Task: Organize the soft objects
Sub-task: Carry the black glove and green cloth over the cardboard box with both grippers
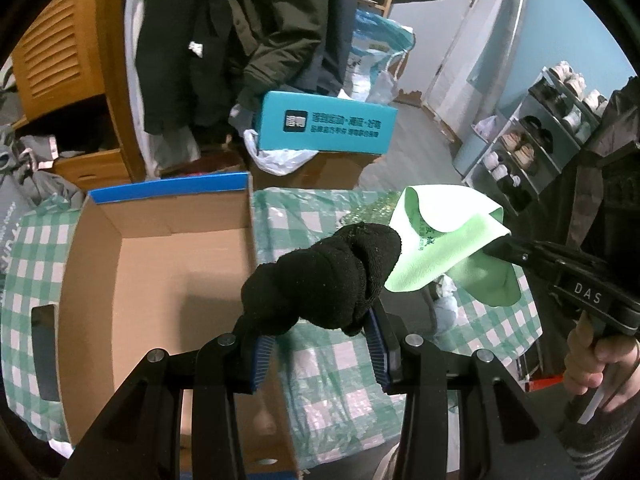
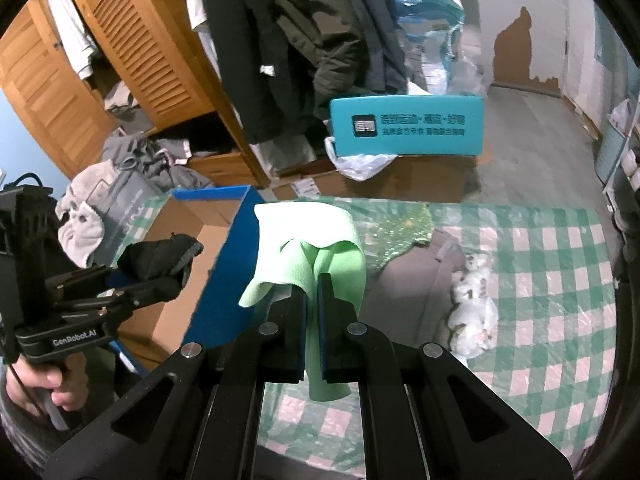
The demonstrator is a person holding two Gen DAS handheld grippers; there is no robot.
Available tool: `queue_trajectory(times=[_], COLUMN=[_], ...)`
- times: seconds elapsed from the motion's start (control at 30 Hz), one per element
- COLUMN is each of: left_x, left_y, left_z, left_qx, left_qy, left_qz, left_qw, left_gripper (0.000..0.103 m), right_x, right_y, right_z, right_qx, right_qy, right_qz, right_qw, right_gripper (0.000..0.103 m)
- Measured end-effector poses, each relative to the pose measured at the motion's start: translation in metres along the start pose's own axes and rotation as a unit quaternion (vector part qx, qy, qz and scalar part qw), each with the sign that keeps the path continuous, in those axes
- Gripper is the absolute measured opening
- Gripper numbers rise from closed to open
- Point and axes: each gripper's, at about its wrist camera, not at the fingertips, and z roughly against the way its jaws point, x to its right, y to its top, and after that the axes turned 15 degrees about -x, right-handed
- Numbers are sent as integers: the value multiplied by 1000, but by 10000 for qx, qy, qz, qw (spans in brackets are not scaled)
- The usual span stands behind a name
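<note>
My left gripper [image 1: 320,320] is shut on a rolled black sock [image 1: 320,276] and holds it in the air at the right edge of an open cardboard box [image 1: 160,264] with a blue rim. My right gripper [image 2: 312,292] is shut on a light green cloth [image 2: 308,248], which drapes over its fingers above the checked tablecloth [image 2: 540,260]. In the left wrist view the right gripper [image 1: 496,250] and its green cloth [image 1: 444,240] hang just right of the sock. In the right wrist view the left gripper [image 2: 160,276] with the sock [image 2: 160,256] is over the box [image 2: 192,240].
A white stuffed toy [image 2: 476,300] and a grey-brown cloth [image 2: 408,280] lie on the table. A teal box [image 2: 408,128] stands behind the table. Dark coats hang from a wooden wardrobe [image 2: 120,60]. A shoe rack [image 1: 536,140] stands at the right.
</note>
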Motion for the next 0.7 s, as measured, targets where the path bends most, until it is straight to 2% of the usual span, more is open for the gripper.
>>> queue_trajectory(times=[0.7], left_x=[-61], left_y=[-15], left_z=[21], left_qx=[151], left_qy=[28], left_qz=[454], left_qw=[9989], left_gripper=[42], right_x=[-76], right_y=[26], right_z=[-28], right_qx=[-227], right_qy=[242], right_qz=[595], right_qw=[9977], right_gripper=[4])
